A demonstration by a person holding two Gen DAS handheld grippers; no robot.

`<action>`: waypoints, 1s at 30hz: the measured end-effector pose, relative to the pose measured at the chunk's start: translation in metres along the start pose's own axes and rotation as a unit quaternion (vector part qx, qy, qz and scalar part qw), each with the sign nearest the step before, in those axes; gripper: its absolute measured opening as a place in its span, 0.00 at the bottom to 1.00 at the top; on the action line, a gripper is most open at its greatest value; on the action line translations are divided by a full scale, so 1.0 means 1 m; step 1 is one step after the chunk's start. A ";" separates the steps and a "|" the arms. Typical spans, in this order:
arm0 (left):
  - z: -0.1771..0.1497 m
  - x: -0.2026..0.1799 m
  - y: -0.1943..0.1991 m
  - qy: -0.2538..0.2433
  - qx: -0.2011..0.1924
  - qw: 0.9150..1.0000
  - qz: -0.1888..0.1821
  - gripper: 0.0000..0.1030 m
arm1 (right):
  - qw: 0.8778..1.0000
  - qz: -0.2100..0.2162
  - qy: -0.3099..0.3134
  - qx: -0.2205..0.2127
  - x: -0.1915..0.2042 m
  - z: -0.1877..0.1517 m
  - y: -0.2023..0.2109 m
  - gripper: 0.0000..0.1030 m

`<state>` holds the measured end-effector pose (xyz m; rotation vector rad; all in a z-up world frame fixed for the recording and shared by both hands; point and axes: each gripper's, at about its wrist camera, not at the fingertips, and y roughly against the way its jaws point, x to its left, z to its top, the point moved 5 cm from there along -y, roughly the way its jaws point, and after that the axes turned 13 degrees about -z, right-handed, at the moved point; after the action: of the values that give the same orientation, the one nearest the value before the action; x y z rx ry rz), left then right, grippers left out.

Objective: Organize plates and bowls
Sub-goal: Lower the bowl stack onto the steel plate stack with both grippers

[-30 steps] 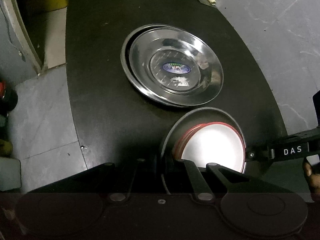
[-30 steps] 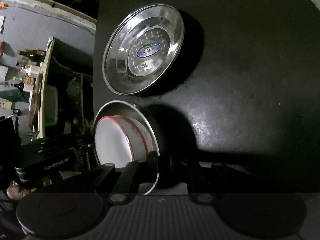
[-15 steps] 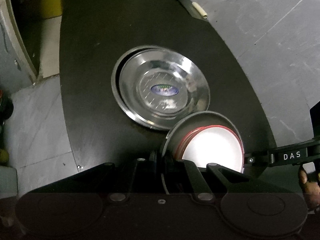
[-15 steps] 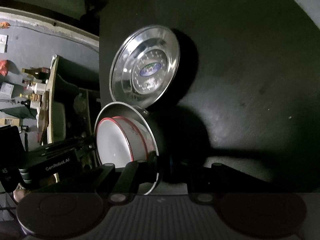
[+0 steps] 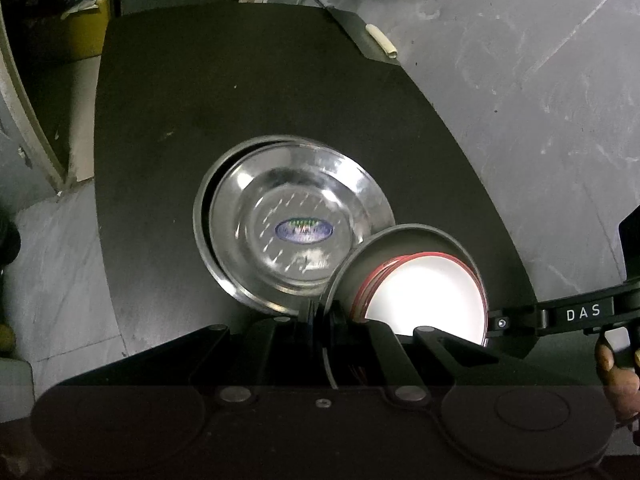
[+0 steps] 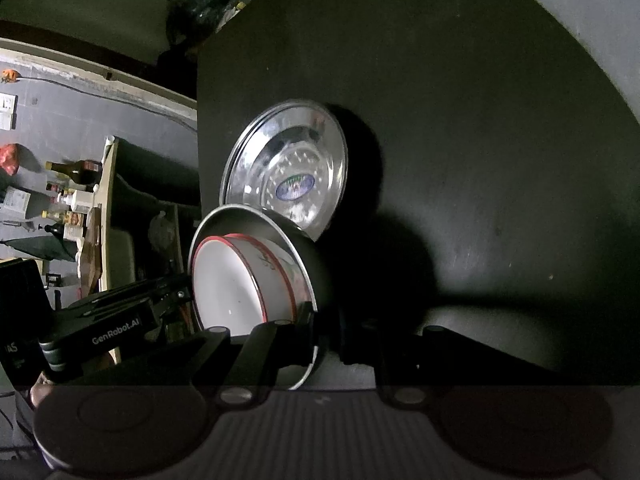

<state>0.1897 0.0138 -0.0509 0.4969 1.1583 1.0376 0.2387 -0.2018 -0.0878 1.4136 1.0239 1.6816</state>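
Steel plates (image 5: 296,232), two of them stacked with the upper one slid slightly off centre, lie on the dark table (image 5: 240,100) just ahead of both grippers; a blue oval sticker (image 5: 305,231) marks the middle of the top plate. Closer in, a dark grey bowl (image 5: 404,236) is held between the two tools, its far edge overlapping the near rim of the plates in both views. Nested inside it sits a white bowl with a red rim (image 5: 428,292). The left gripper (image 5: 322,312) is clenched on the grey bowl's near-left rim, the edge pinched between its fingers. The right gripper (image 6: 328,320) is clamped on the opposite rim of the same bowl, one finger inside and one outside the wall. From the left wrist camera the right tool's arm reaches in from the right side, with part of a hand (image 5: 616,376) gripping its handle. Grey floor (image 5: 540,80) shows beyond the table's edge.
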 end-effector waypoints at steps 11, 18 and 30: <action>0.035 0.007 -0.013 0.006 -0.014 1.000 0.005 0.04 | 1.000 -0.003 0.004 -0.008 -0.004 0.041 -0.004 0.13; 0.053 0.018 -0.018 0.018 -0.021 1.000 0.014 0.05 | 1.000 -0.003 0.008 -0.007 0.001 0.066 -0.014 0.13; 0.065 0.042 -0.024 0.044 -0.020 0.998 0.033 0.05 | 1.000 -0.003 0.023 0.012 0.012 0.086 -0.036 0.13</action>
<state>0.2598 0.0499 -0.0666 0.4648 1.2031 1.1470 0.3230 -0.1636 -0.1074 1.3921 1.0755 1.7104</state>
